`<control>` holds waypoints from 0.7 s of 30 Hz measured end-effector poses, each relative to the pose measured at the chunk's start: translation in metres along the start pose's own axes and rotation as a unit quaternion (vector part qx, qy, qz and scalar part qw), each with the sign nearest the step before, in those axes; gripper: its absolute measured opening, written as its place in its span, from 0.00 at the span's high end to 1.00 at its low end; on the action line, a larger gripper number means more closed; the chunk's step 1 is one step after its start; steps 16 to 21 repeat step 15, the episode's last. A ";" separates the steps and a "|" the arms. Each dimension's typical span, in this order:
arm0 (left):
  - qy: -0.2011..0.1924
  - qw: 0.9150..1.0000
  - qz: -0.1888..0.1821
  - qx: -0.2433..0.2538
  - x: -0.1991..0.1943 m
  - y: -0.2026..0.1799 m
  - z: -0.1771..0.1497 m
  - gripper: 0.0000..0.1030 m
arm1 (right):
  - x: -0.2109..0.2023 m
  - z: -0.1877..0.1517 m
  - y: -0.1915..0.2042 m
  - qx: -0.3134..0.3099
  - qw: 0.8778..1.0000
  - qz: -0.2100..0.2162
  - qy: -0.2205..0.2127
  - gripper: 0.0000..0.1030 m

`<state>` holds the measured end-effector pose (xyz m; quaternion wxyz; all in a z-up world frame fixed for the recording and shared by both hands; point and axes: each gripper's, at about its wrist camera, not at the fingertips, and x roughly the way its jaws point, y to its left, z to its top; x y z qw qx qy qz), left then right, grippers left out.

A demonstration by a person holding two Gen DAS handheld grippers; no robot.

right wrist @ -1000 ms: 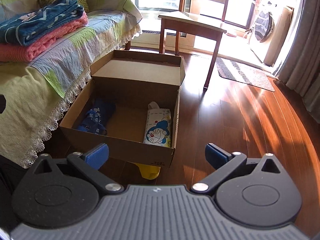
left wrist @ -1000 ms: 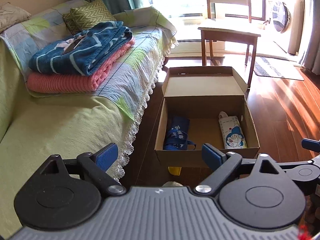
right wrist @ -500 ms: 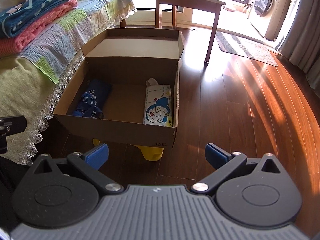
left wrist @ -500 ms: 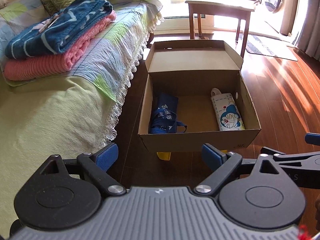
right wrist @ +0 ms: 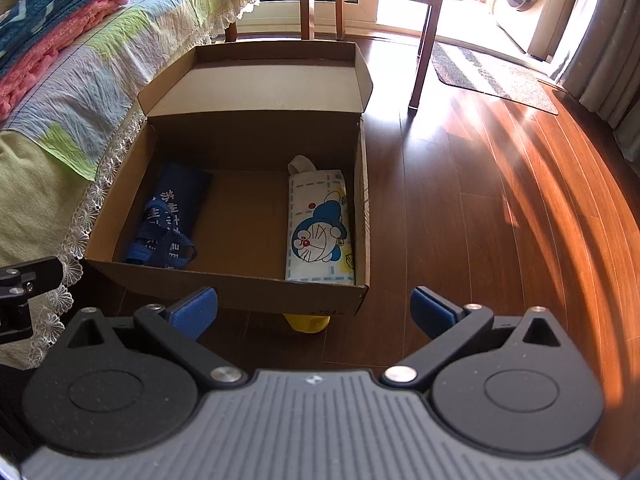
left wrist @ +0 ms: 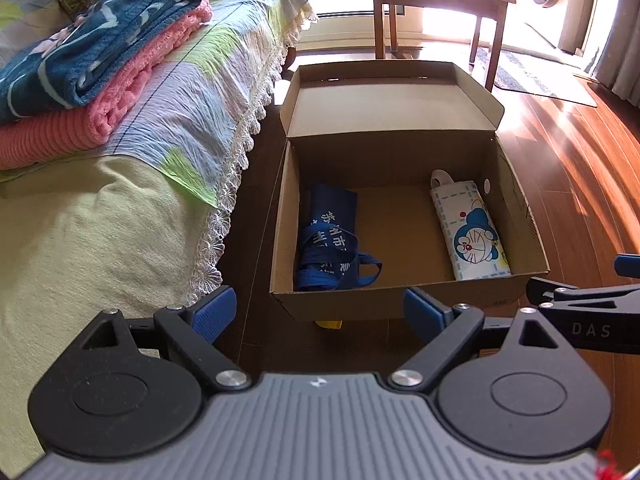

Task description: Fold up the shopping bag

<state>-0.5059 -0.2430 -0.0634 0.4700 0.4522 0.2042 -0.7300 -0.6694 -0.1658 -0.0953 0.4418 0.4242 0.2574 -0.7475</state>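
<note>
An open cardboard box (left wrist: 404, 300) stood on the wooden floor (right wrist: 500, 220) beside the sofa (left wrist: 100, 220), its lid tipped back toward twelve o'clock. Inside, a navy shopping bag (left wrist: 330, 240) lay compactly bundled along the nine o'clock wall, handles wound about it with one loop trailing loose, and a white cartoon-print shopping bag (right wrist: 320, 228) lay folded flat against the three o'clock wall. Both the left gripper (left wrist: 320, 312) and the right gripper (right wrist: 314, 308) hovered short of the box's six o'clock edge, jaws spread wide and holding nothing. With both bags lying folded in the box, the scene would suit bags waiting to be lifted out and worked on, or bags just folded and stowed; the pictures could not settle which. Any grasp here would call for reaching down over the near wall and pinching thin, limp fabric.
</note>
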 end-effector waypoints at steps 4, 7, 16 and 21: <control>0.004 1.000 -0.002 -0.003 0.010 0.006 0.012 0.11 | 0.009 0.012 0.001 0.006 1.000 -0.001 0.004 0.01; 0.006 1.000 -0.002 0.002 0.017 0.005 0.019 0.11 | 0.015 0.019 0.001 0.006 1.000 -0.003 0.006 0.01; -0.003 1.000 -0.016 0.012 0.021 -0.003 0.027 0.11 | 0.019 0.025 -0.002 0.009 1.000 -0.009 0.011 0.01; -0.003 1.000 -0.016 0.012 0.021 -0.003 0.027 0.11 | 0.019 0.025 -0.002 0.009 1.000 -0.009 0.011 0.01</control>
